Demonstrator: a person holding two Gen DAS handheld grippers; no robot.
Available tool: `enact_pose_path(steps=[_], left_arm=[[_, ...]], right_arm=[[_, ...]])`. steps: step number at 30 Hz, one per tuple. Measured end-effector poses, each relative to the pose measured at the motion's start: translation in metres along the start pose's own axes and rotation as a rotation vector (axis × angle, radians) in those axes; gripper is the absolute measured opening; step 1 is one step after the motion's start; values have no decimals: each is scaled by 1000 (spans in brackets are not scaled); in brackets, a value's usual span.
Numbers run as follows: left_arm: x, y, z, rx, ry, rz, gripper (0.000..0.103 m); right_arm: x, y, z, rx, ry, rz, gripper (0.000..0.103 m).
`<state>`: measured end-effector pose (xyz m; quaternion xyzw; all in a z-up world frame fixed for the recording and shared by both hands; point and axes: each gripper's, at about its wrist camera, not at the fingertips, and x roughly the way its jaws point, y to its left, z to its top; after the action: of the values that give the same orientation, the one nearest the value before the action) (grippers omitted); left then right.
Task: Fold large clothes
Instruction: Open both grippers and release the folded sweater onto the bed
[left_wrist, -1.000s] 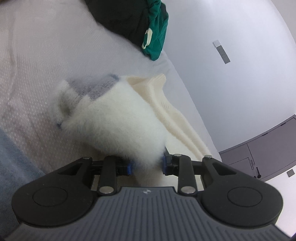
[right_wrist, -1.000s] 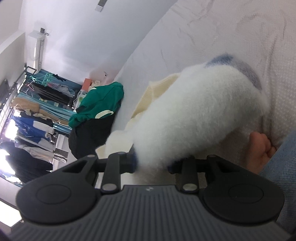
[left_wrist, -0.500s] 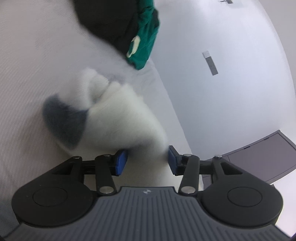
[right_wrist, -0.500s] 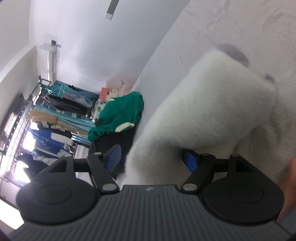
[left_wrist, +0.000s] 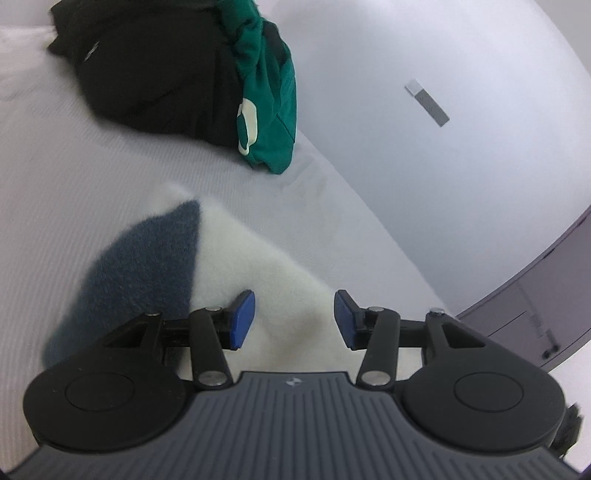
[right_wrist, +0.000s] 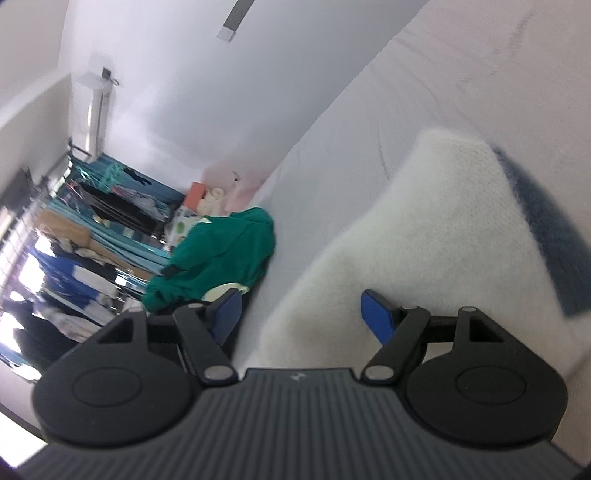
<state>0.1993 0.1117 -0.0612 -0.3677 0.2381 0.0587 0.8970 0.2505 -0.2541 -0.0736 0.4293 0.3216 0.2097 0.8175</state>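
White textured bedcover (left_wrist: 110, 192) across most of both views, lightly creased near the far edge. Plain pale wall (left_wrist: 424, 166) behind, with a small grey plate (left_wrist: 427, 103) fixed on it; grey cabinet (left_wrist: 535, 306) at lower right of left view. In right view, wall-mounted unit (right_wrist: 96, 107) high up and a crowded clothes rack (right_wrist: 74, 229) in the far corner, blurred. No containers visible.

Fluffy white sweater (left_wrist: 255, 280) with dark blue-grey panel (left_wrist: 140, 273), folded, lying flat on bedcover directly ahead of both tools. Same sweater (right_wrist: 424, 236) in right view, blue-grey panel along its right edge.

Heap of black garment (left_wrist: 155, 70) and green garment (left_wrist: 269, 107) farther back, near bed's edge by the wall, well apart from sweater.

Left gripper (left_wrist: 293, 322): blue pads parted, above sweater, nothing pinched. Right gripper (right_wrist: 301, 317): jaws spread wider, sweater edge between them, pads not pressing.
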Motion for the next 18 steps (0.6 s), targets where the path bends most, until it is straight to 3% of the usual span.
enact_pose_path(steps=[6,13,18], left_arm=[[48,2,13,147,-29,68,53],[98,23,14,171,28,106,53],[114,27,14,193,33,121,53]], right_arm=[[37,-8,8,-88,10,-47,72],[70,-19,10,-235,38,-98,71],[84,-26,13,-314,42,-102,71]])
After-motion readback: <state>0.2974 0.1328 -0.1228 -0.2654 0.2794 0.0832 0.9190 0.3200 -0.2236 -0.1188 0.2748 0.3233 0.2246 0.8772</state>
